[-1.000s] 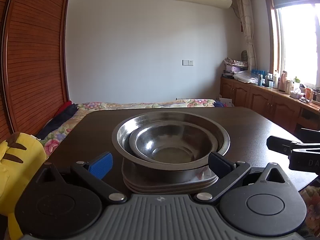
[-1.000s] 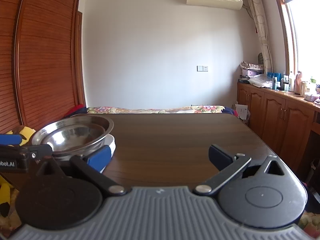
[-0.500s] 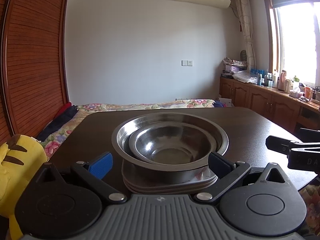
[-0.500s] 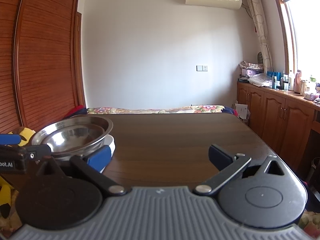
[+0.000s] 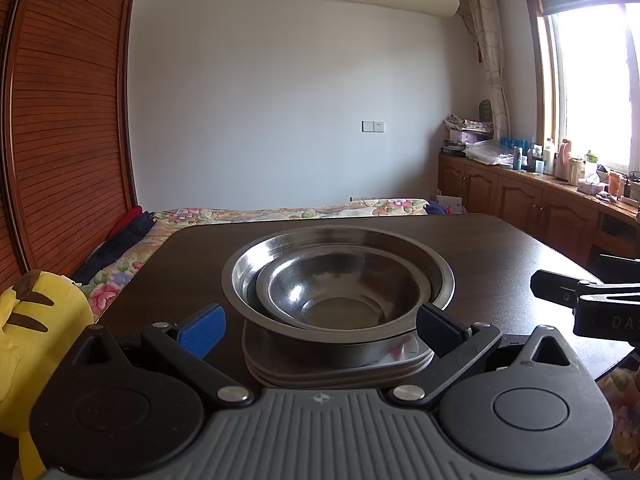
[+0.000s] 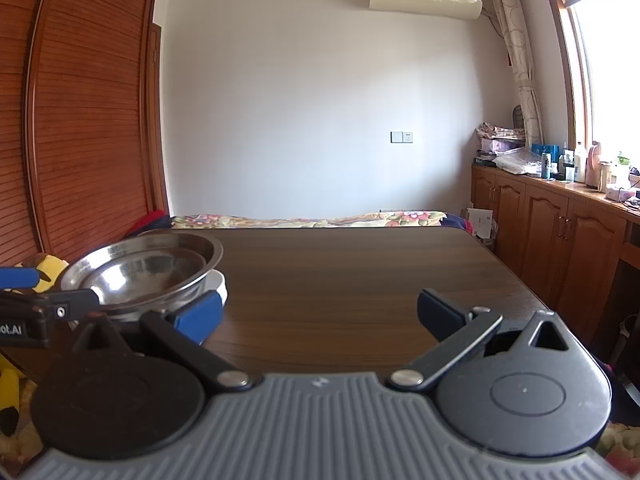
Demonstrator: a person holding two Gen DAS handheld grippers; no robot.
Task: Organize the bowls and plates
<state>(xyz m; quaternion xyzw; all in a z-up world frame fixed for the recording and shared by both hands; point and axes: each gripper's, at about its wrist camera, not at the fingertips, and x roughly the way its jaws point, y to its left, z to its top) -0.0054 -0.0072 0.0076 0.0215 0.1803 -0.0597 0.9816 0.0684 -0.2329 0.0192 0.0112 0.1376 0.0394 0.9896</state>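
Observation:
A small steel bowl [image 5: 336,296] nests inside a large steel bowl [image 5: 436,276], and both rest on a stack of flat plates [image 5: 340,372] on the dark wooden table [image 5: 500,248]. My left gripper [image 5: 320,326] is open, its blue fingers standing either side of the stack's near edge, holding nothing. In the right wrist view the same bowls [image 6: 148,272] sit at the left over a white plate rim [image 6: 220,284]. My right gripper [image 6: 320,314] is open over bare table to the right of the stack, empty.
A yellow plush toy [image 5: 36,320] sits off the table's left edge. A bed with floral cover [image 5: 280,212] lies beyond the table. Wooden cabinets [image 6: 560,232] with bottles line the right wall. The right gripper's body [image 5: 592,304] shows at the right of the left view.
The left view has drifted slightly, little else differs. Bowls and plates have stayed put, and both grippers remain open.

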